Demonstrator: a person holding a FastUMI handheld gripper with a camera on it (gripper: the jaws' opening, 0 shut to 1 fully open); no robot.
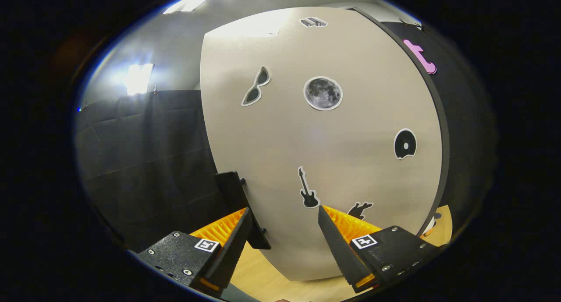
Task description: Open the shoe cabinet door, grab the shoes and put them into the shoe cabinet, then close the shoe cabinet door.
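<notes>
The gripper (pixel 284 214) has its fingers spread wide, gripping nothing; the lower edge of the shoe cabinet door (pixel 324 161) stands in the gap between them. The left fingertip lies just beside a dark handle (pixel 239 205) fixed along the door's left edge, though whether it touches the handle cannot be told.

The door is a flat, pale beige panel, close ahead of the fingers and rising far above them. Its right edge shows as a dark band. Stickers are scattered over its face: a guitar (pixel 308 189) just beyond the fingertips, a small dark figure (pixel 360 209) partly behind the right finger, a disc with a bite out of it (pixel 404 143) to the right, a full moon (pixel 323 93) near the middle, a pair of sunglasses (pixel 256 86) to its left, and a small striped shape (pixel 314 22) at the top.

A light wooden floor (pixel 263 271) shows below the door, between the fingers. Black cloth (pixel 144 161) hangs to the left, with a bright light (pixel 139 78) above it.
</notes>
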